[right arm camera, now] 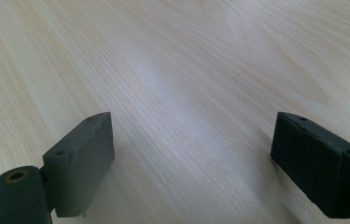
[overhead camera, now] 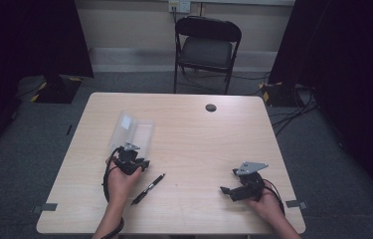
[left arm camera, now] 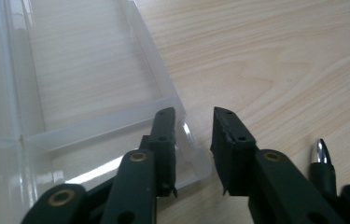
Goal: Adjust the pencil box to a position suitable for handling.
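Observation:
An open clear plastic case [overhead camera: 132,131] lies on the left half of the wooden table [overhead camera: 209,144]. My left gripper [overhead camera: 128,153] is at its near end. In the left gripper view the case's near corner [left arm camera: 189,140] sits between the jaws of the left gripper [left arm camera: 194,122], with a gap on both sides, so the pads do not press on it. A black pen [overhead camera: 148,189] with a silver tip [left arm camera: 321,153] lies just right of that hand. My right gripper [overhead camera: 230,181] rests low at the near right, and its jaws [right arm camera: 191,158] stand wide open over bare wood.
A black folding chair [overhead camera: 207,45] stands behind the table's far edge. A dark round grommet [overhead camera: 211,107] is set in the tabletop near the far middle. Cables [overhead camera: 293,112] trail on the floor at the right, and dark curtains hang on both sides.

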Motion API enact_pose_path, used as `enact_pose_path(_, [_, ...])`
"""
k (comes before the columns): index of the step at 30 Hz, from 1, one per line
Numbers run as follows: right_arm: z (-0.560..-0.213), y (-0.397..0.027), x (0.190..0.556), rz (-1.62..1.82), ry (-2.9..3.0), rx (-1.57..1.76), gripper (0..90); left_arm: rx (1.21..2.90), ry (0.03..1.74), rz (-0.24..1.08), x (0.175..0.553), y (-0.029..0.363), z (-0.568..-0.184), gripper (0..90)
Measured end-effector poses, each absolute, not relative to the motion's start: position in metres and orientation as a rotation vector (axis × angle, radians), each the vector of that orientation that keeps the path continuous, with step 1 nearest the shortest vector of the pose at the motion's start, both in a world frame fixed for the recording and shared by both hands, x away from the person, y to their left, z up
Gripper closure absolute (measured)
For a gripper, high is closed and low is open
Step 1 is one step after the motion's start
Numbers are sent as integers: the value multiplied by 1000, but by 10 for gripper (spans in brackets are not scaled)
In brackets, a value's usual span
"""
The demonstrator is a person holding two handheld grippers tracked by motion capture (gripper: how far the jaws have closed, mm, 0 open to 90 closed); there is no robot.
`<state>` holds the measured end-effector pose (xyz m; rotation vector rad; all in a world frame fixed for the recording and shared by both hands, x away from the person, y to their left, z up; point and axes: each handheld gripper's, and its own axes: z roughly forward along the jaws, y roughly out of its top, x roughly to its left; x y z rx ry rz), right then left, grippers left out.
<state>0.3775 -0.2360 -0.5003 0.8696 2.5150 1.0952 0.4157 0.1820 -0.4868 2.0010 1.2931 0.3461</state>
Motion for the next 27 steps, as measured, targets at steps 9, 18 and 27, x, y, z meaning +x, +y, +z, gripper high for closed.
enact_pose_path(9, [-500, -236, 378, 1096, 2515, 870, 124, 2035, 1306, 344, 411, 189, -483, 795])
enact_pose_path(18, [-500, -236, 378, 1096, 2515, 869, 124, 2023, 1293, 348, 403, 197, -484, 847])
enact_pose_path(27, [-500, -236, 378, 1095, 2516, 869, 124, 2013, 1288, 321, 401, 199, -485, 837])
